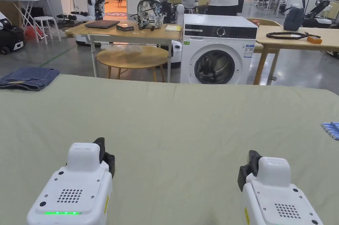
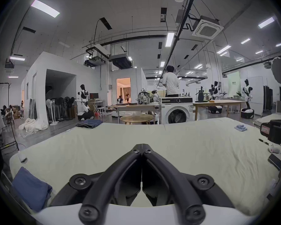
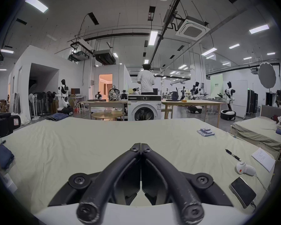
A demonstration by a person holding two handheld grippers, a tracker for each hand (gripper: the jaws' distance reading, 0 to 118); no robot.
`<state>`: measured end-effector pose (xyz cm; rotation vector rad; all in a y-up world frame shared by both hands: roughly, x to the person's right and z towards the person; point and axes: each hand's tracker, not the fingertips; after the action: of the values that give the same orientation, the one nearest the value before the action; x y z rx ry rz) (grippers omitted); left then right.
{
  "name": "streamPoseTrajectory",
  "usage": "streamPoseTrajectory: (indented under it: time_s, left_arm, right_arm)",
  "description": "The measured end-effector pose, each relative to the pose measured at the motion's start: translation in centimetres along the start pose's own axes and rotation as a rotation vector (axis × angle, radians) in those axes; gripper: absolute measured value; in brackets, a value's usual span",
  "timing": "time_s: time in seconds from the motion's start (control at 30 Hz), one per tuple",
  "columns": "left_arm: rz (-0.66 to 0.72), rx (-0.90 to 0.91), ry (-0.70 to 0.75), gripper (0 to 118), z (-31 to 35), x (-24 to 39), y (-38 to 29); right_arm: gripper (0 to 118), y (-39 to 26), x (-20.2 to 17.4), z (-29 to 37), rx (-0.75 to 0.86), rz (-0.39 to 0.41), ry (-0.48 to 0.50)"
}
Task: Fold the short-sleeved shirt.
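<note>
Hovering over bare bed (image 1: 185, 116): left tongs (image 2: 142, 145), right tongs (image 3: 141, 144), both closed, empty. Likely shirt: blue folded cloth (image 2: 31, 189) at bed's near-left corner. Step: pre-fetch; next, open and grasp it.

Batteries (image 3: 205, 132), pen (image 3: 233, 155), phone (image 3: 243, 191) on bed (image 3: 88, 140).

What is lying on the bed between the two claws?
Nothing: in the head view, the sheet between the left claw and the right claw is bare. Both claws are shut and empty.
</note>
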<state>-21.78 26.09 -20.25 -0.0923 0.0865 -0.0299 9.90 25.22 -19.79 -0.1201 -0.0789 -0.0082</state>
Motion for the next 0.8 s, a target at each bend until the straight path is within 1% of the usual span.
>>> streamPoseTrajectory:
  time_s: [0.13, 0.17, 0.2, 0.23, 0.27, 0.3, 0.33, 0.37, 0.4, 0.43, 0.47, 0.5, 0.53, 0.57, 0.6, 0.67, 0.7, 0.73, 0.8]
  left_arm:
    - [0.011, -0.003, -0.007, 0, 0.1, 0.0, -0.1]
    - [0.014, -0.009, -0.009, 2, 0.1, 0.0, -0.1]
    - [0.016, -0.016, -0.009, 14, 0.0, -0.1, -0.2]
    - [0.022, -0.023, -0.008, 23, 0.0, -0.1, -0.2]
    - [0.027, -0.031, -0.009, 29, -0.1, -0.1, -0.2]
    - [0.034, -0.035, -0.015, 35, 0.0, -0.2, -0.2]
    - [0.045, -0.031, -0.02, 40, 0.0, -0.3, -0.3]
    - [0.052, -0.031, -0.022, 46, 0.1, -0.3, -0.3]
    - [0.061, -0.032, -0.028, 56, 0.0, -0.3, -0.4]
    - [0.065, -0.034, -0.042, 62, 0.0, -0.4, -0.5]
    - [0.07, -0.036, -0.049, 65, 0.0, -0.4, -0.6]
    - [0.075, -0.033, -0.056, 65, 0.0, -0.4, -0.6]
    - [0.084, -0.026, -0.062, 66, 0.0, -0.4, -0.7]
    - [0.092, -0.02, -0.063, 69, 0.1, -0.5, -0.7]
    - [0.12, 0.003, -0.071, 76, 0.3, -0.6, -0.7]
    - [0.159, 0.031, -0.087, 78, 0.4, -0.8, -0.8]
    - [0.162, 0.052, -0.089, 83, 0.2, -1.1, -0.9]
    - [0.154, 0.064, -0.082, 85, 0.1, -1.2, -1.0]
    - [0.115, 0.092, -0.039, 85, 0.2, -0.9, -0.8]
  right_arm:
    - [0, -0.1, -0.3, 0.0, 0.004, 0.005, 0.018]
    - [0, -0.3, -0.4, -0.1, 0.004, 0.012, 0.022]
    - [2, -0.4, -0.7, -0.1, 0.0, 0.03, 0.018]
    - [8, -0.5, -0.8, -0.1, -0.002, 0.036, 0.014]
    - [20, -0.6, -0.9, 0.1, 0.001, 0.035, 0.013]
    - [45, -0.7, -1.0, 0.2, 0.005, 0.036, 0.012]
    - [63, -0.8, -1.1, 0.2, 0.005, 0.04, 0.014]
    - [73, -0.8, -1.2, 0.1, 0.002, 0.046, 0.014]
    - [74, -0.9, -1.4, 0.3, 0.004, 0.051, 0.007]
    - [75, -1.0, -1.5, 0.4, 0.014, 0.053, -0.007]
    - [78, -1.1, -1.5, 0.6, 0.024, 0.053, -0.015]
    - [89, -1.1, -1.5, 0.6, 0.023, 0.051, -0.014]
    - [97, -1.1, -1.4, 0.6, 0.019, 0.047, -0.016]
    - [100, -1.1, -1.4, 0.5, 0.015, 0.045, -0.014]
    - [100, -1.2, -1.4, 0.5, 0.011, 0.041, -0.015]
    - [100, -1.2, -1.4, 0.6, 0.02, 0.03, -0.03]
    - [100, -1.1, -1.3, 0.6, 0.025, 0.026, -0.031]
    - [100, -1.1, -1.3, 0.6, 0.026, 0.024, -0.03]
    - [100, -0.8, -1.2, 0.6, 0.031, 0.024, -0.025]
